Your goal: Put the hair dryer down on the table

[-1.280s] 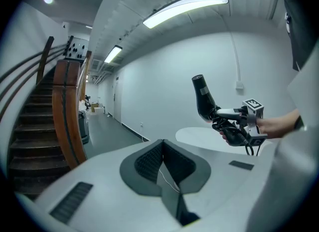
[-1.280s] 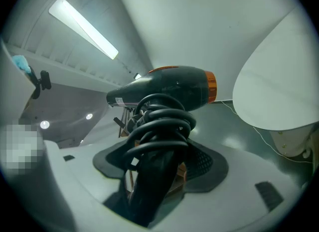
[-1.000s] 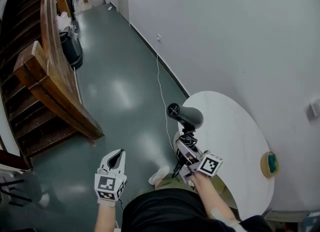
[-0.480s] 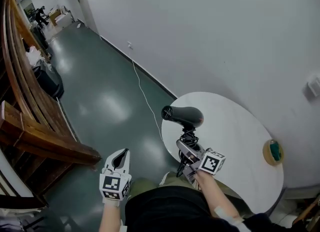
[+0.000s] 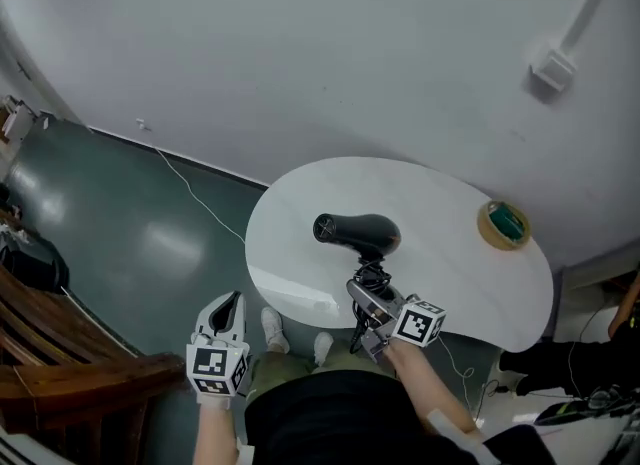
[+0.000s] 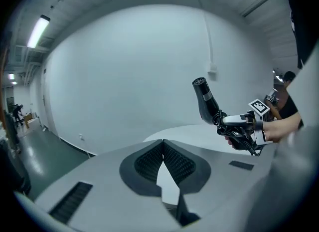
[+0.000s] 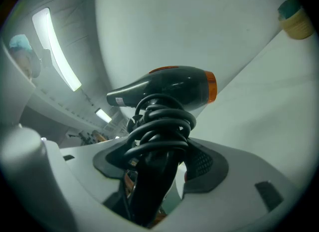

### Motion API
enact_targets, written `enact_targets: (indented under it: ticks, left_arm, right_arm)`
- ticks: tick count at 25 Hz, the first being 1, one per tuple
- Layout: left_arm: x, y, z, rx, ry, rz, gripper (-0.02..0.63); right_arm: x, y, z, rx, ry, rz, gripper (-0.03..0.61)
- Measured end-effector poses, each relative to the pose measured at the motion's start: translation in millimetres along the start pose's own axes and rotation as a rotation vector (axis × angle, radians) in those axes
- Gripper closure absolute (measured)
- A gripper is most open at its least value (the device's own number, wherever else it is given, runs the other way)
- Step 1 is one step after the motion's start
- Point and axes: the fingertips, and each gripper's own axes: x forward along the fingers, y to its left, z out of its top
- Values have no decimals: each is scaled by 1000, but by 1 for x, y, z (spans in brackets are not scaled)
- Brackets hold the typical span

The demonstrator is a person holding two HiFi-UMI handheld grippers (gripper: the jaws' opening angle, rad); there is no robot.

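Table (image 5: 300, 243): one, white, rounded, against the wall.
Hair dryer (image 5: 358, 232): one, black, cord wound round its handle, held above the table's near side.
Claws: two. My right claw (image 5: 366, 295) clamps the dryer's handle; my left claw (image 5: 231, 305) is closed, empty, over the floor.
Tape roll (image 5: 503, 224): one, at the table's far right edge.
Change: a second ago the dryer hung at the table's edge.

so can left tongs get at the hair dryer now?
Probably yes: nothing stands between the left tongs and the hair dryer, but they're shut and the right tongs hold its handle.
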Motion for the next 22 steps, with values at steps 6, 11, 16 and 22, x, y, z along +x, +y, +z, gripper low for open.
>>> enact_targets:
  ticks: [6,11,16,22]
  left_arm:
    - [74,-30,20,97,31,-205,604]
    - [118,-42,26,168,50,-386,604]
    - [140,-41,33,213,52,-527,604]
    - [151,-40,25,262,74,-677,604]
  right_arm:
    - [-38,-42,21,47,-142,-151,267]
    - [-64,-63,21,92,-279,-301,267]
    - [-77,-73,9,150,-400,-417,267]
    - [-77,-89,-17,253,-527,-532,267]
